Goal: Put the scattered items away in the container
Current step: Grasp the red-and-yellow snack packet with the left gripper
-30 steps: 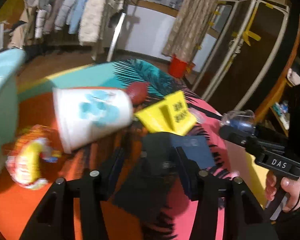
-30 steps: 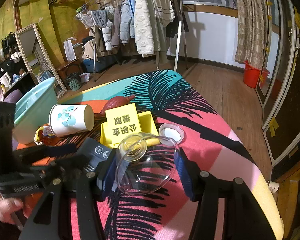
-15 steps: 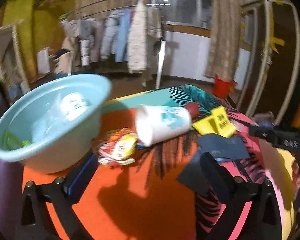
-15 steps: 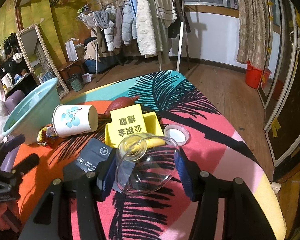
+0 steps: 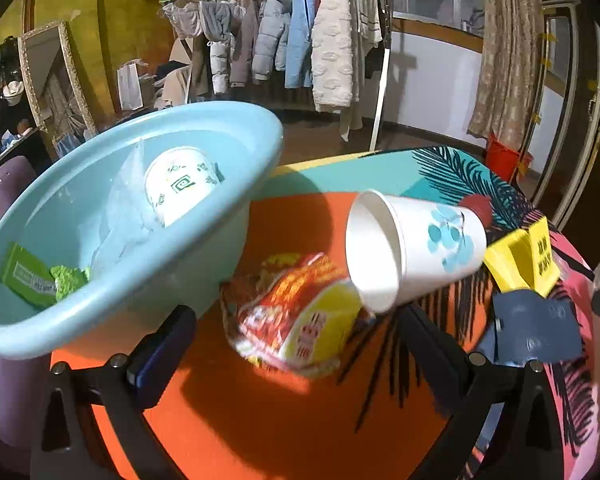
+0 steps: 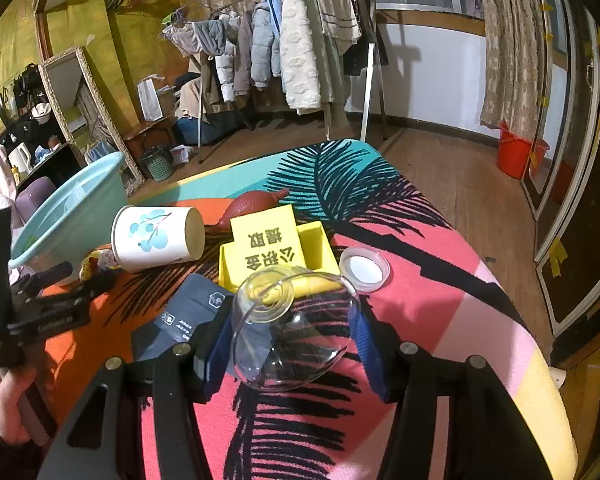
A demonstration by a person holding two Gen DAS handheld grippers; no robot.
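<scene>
My left gripper (image 5: pixel 296 344) stands wide open over the orange cloth, with a red and yellow snack packet (image 5: pixel 300 320) lying between its fingers, untouched. A light blue basin (image 5: pixel 148 272) sits to its left and holds a paper cup (image 5: pixel 180 188), clear plastic and a green packet (image 5: pixel 28 280). A white paper cup (image 5: pixel 412 248) lies on its side just right of the snack packet. My right gripper (image 6: pixel 292 344) is shut on a clear glass bowl (image 6: pixel 292 332), held above the pink cloth. The left gripper (image 6: pixel 40 312) shows at that view's left edge.
A yellow card holder (image 6: pixel 276 248), a dark blue packet (image 6: pixel 188 316), a red-brown rubber bulb (image 6: pixel 252 206) and a small round lid (image 6: pixel 364 268) lie on the patterned table. A person's hand (image 6: pixel 4 396) holds the left tool. A clothes rack stands behind the table.
The left gripper let go of the dark blue packet, opened wide and swung left to the snack packet and the basin. The right gripper and its glass bowl stayed put.
</scene>
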